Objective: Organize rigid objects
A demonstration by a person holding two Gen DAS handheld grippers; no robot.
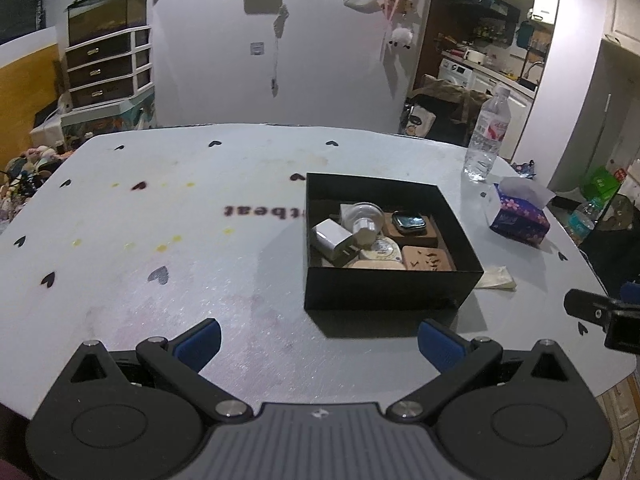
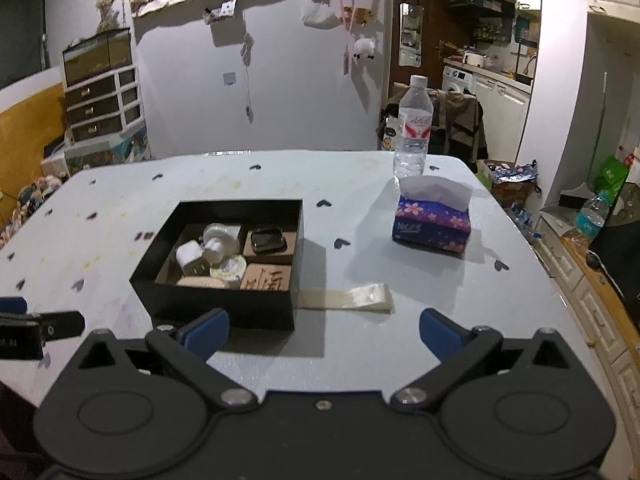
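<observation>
A black box [image 1: 384, 292] stands on the pale table [image 1: 200, 240]; it also shows in the right wrist view [image 2: 224, 304]. Inside lie a white charger plug [image 1: 334, 240], a clear round knob [image 1: 364, 218], a round tin [image 1: 380, 252], a dark oval case [image 1: 408, 221] on a brown block, and a carved wooden tile [image 1: 426, 259]. My left gripper [image 1: 320, 340] is open and empty, just short of the box's near wall. My right gripper [image 2: 324, 334] is open and empty, near the box's right front corner.
A water bottle [image 2: 414, 128] and a blue floral tissue box [image 2: 432, 222] stand at the back right. A folded clear plastic bag [image 2: 348, 298] lies right of the box. The table edge [image 2: 560, 292] drops off at the right, by cabinets.
</observation>
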